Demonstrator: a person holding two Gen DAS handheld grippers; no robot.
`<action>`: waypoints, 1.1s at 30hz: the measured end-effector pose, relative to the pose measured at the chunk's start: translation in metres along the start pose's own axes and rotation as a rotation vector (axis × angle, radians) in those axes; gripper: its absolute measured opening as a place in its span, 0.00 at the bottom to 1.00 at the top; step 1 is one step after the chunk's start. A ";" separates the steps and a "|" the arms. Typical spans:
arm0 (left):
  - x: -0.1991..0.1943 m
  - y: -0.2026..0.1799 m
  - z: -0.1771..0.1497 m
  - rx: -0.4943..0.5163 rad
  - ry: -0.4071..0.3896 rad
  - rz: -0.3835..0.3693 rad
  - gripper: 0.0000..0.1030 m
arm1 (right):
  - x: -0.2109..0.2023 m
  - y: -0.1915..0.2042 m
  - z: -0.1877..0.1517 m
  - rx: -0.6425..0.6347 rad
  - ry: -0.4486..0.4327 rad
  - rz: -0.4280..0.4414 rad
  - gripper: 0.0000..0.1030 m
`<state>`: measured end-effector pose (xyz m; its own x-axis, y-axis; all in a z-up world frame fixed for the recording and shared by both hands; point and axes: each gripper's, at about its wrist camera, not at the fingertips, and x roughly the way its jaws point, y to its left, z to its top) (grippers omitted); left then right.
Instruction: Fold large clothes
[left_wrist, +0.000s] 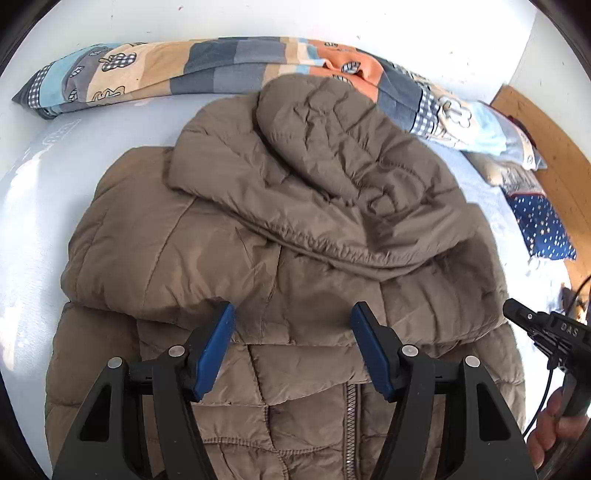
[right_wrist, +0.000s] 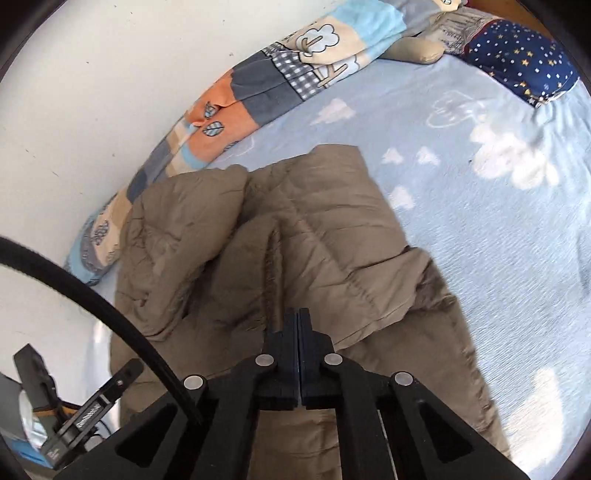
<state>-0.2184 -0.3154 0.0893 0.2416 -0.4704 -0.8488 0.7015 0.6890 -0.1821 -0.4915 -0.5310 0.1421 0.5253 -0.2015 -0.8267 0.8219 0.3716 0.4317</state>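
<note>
A brown quilted jacket (left_wrist: 280, 266) is lying on a bed covered with a pale blue sheet (right_wrist: 480, 229) printed with white clouds. The jacket's hood (left_wrist: 332, 155) is lying folded down over the upper body, and a zipper (left_wrist: 350, 424) is running down the near part of the front. In the left wrist view, a sleeve is lying folded across the left side of the body.

The left hand-held gripper (left_wrist: 292, 325) is hanging over the near middle of the jacket, its blue-padded jaws standing spread with nothing between them; whether the tips are touching the fabric cannot be told.

The right hand-held gripper (right_wrist: 297, 314) is standing over the right side of the jacket with its jaws pressed together. From the right wrist view it cannot be told whether any fabric is caught between the tips. In the left wrist view the same tool is appearing at the right edge, with a person's hand (left_wrist: 554, 424) gripping its handle.

A patchwork blanket (left_wrist: 221, 70) in orange, grey, tan and blue is lying bunched along the far edge of the bed against a white wall (right_wrist: 92, 92). A dark blue star-print pillow (right_wrist: 521, 62) is lying at the far right, well apart from the jacket. A black cable (right_wrist: 92, 295) is crossing the left of the right wrist view.
</note>
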 end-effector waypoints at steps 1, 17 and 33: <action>0.001 -0.002 -0.002 0.018 0.007 0.010 0.63 | 0.009 -0.007 -0.001 0.022 0.042 0.001 0.01; -0.158 0.062 -0.085 0.010 -0.195 0.040 0.63 | -0.079 0.007 -0.013 -0.098 -0.078 0.122 0.04; -0.276 0.142 -0.191 -0.016 -0.288 0.076 0.65 | -0.245 -0.063 -0.148 -0.331 -0.373 0.072 0.34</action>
<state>-0.3133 0.0177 0.2023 0.4753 -0.5527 -0.6845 0.6640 0.7358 -0.1331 -0.7045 -0.3707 0.2639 0.6706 -0.4525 -0.5878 0.6985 0.6518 0.2952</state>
